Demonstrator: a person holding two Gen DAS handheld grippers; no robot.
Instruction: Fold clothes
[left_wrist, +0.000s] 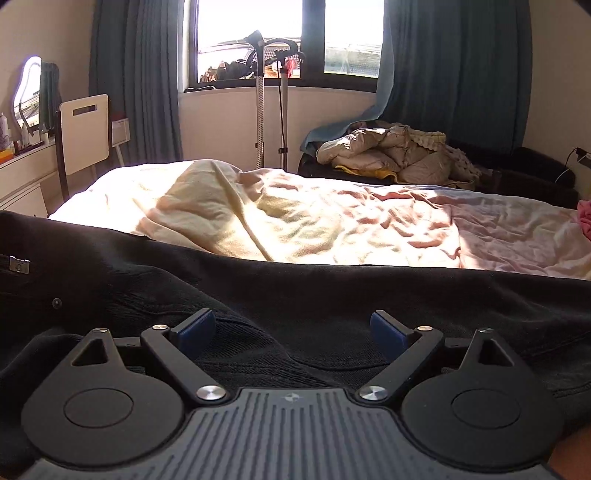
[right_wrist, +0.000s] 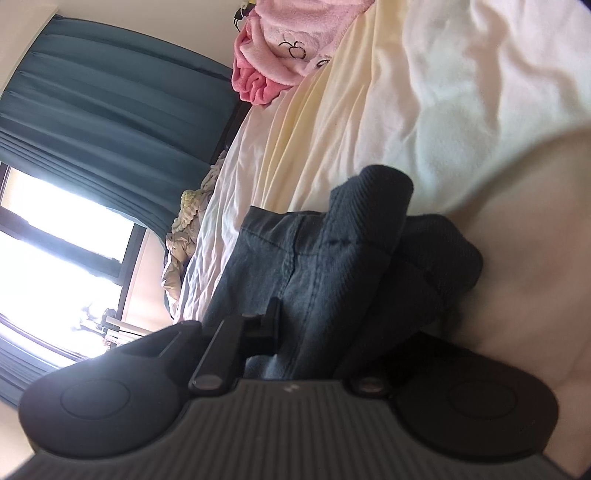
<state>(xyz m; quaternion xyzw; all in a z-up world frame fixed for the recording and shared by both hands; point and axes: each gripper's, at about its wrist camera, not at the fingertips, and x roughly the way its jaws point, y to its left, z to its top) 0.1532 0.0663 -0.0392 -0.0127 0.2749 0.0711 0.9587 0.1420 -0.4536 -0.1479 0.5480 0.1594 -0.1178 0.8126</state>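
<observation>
Black jeans (left_wrist: 332, 295) lie spread across the near edge of the bed, with a metal button and a rivet showing at the far left. My left gripper (left_wrist: 291, 326) hovers just over them, its blue pads wide apart and open, with only flat cloth below. In the rolled right wrist view, a bunched fold of the dark jeans (right_wrist: 332, 240) rises between the fingers of my right gripper (right_wrist: 304, 325), which is shut on it. One black finger (right_wrist: 271, 317) shows; the other is hidden under the cloth.
A crumpled cream and pink sheet (left_wrist: 295, 221) covers the bed. A pink fleece garment (right_wrist: 280, 48) lies at its far side. Beyond the bed stand a garment steamer (left_wrist: 271, 103), a white chair (left_wrist: 85, 133) and a dark sofa piled with bedding (left_wrist: 391, 151). A pale blurred shape (right_wrist: 535, 240) fills the right.
</observation>
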